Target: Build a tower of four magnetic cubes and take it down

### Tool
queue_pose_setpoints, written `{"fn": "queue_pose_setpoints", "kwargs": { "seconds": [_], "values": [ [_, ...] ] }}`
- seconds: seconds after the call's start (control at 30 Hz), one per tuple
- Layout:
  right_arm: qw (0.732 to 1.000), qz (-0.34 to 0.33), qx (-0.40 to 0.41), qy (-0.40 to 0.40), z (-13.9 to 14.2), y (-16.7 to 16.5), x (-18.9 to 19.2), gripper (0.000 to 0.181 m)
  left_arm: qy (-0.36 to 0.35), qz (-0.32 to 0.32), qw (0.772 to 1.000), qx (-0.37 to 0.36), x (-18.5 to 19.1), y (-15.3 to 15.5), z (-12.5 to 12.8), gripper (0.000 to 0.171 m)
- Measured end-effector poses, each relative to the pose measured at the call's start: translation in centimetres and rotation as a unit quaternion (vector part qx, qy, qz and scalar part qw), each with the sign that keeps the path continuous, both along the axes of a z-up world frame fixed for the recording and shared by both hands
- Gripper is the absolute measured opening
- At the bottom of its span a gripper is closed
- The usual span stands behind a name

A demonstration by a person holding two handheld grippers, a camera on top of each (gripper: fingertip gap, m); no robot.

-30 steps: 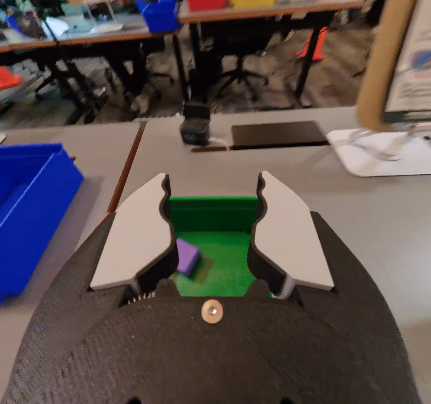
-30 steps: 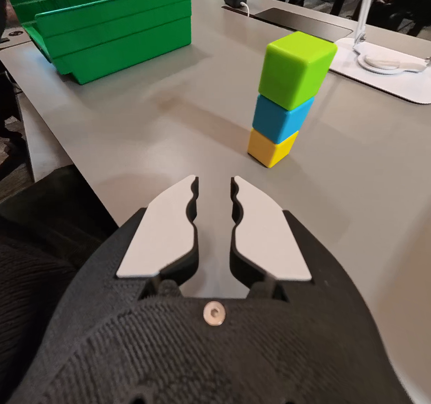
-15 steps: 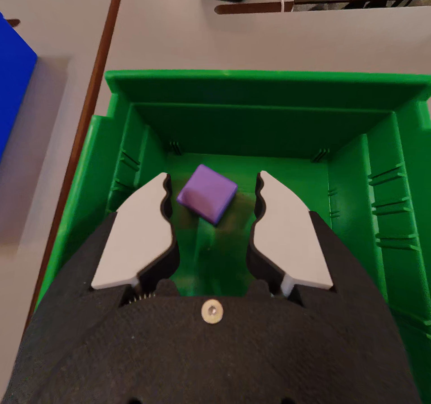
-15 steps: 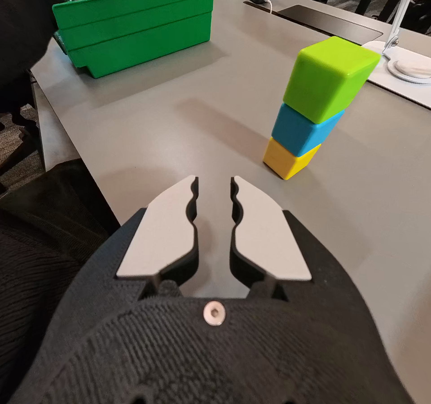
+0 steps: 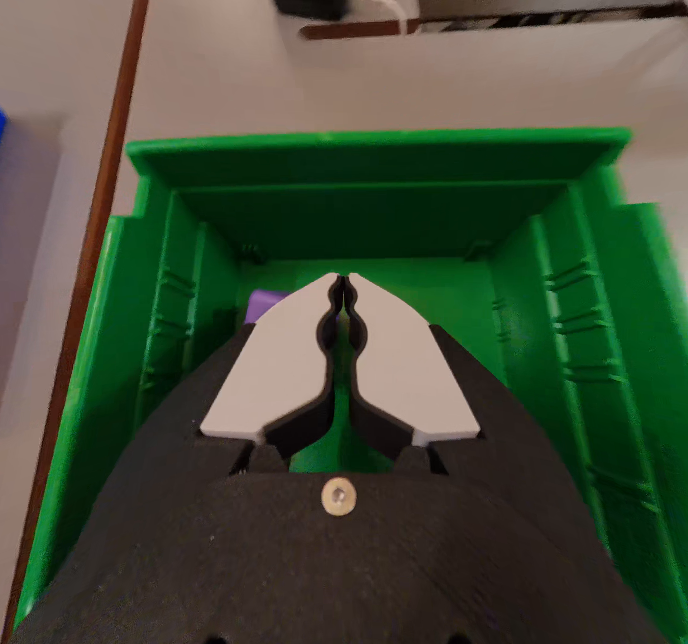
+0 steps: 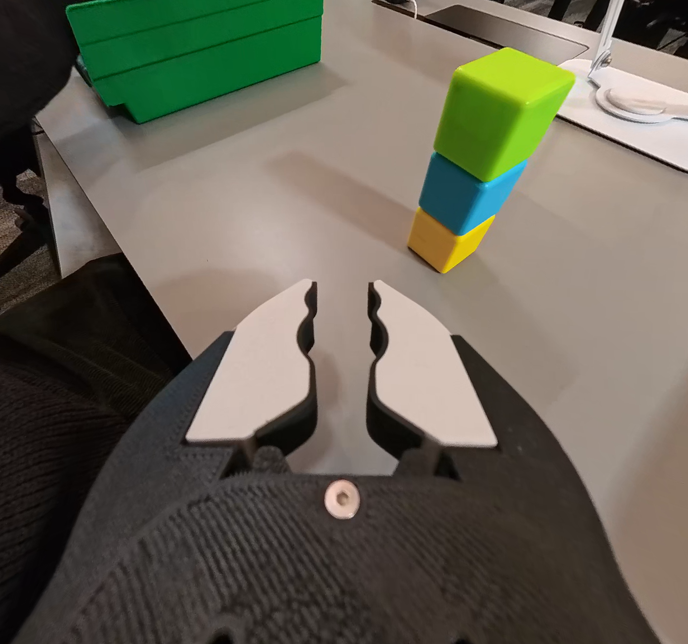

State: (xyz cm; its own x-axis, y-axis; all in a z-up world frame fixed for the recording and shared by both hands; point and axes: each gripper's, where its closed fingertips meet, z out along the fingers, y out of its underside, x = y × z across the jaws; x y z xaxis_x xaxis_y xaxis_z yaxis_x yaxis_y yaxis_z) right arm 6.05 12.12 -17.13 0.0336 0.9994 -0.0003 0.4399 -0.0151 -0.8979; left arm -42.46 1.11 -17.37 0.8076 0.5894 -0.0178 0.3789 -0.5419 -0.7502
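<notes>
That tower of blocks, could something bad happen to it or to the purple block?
The lime green block sits skewed atop the blue block and yellow block, so a bump might topple them. In the green bin, the left claw is shut beside the purple block, apparently not gripping it, so it may come up empty.

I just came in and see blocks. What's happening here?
A person holds two grippers. The left gripper is down inside the green bin, shut, with a purple block peeking out beside it, not gripped. The right gripper hangs open over the table, near a tower of blocks: yellow block, blue block, green block.
</notes>
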Motion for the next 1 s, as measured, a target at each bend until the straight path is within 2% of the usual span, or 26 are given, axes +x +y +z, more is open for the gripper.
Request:
{"fn": "queue_pose_setpoints", "kwargs": {
  "seconds": [0.1,0.23,0.33,0.47,0.67,0.83,1.0],
  "values": [
    [1.000,-0.002,0.000,0.000,0.0,0.0,0.1,0.026,-0.002,-0.028,1.000,-0.013,0.7,0.1,0.4,0.001],
    [1.000,-0.002,0.002,0.000,0.0,0.0,0.1,0.026,0.075,0.021,0.995,-0.058,-1.4,-1.7,1.1,0.007],
    [1.000,-0.001,0.003,-0.001,0.0,0.0,0.1,0.026,0.054,0.009,0.996,-0.066,-0.9,-1.8,0.7,0.024],
    [1.000,-0.001,0.003,-0.001,-0.1,0.0,0.1,0.026,0.033,0.033,0.996,-0.076,-1.2,-2.3,-0.4,0.058],
    [1.000,-0.002,0.003,-0.002,-0.1,0.1,0.1,0.026,0.031,0.109,0.987,-0.114,-2.5,-3.5,-2.1,0.058],
    [1.000,-0.004,0.001,-0.001,-0.1,0.1,0.2,0.026,0.029,0.116,0.978,-0.172,-2.4,-4.0,-4.1,0.058],
    [1.000,-0.003,0.001,-0.001,-0.1,0.1,0.2,0.026,-0.049,0.087,0.986,-0.132,-0.8,-2.9,-5.2,0.054]
  ]
}}
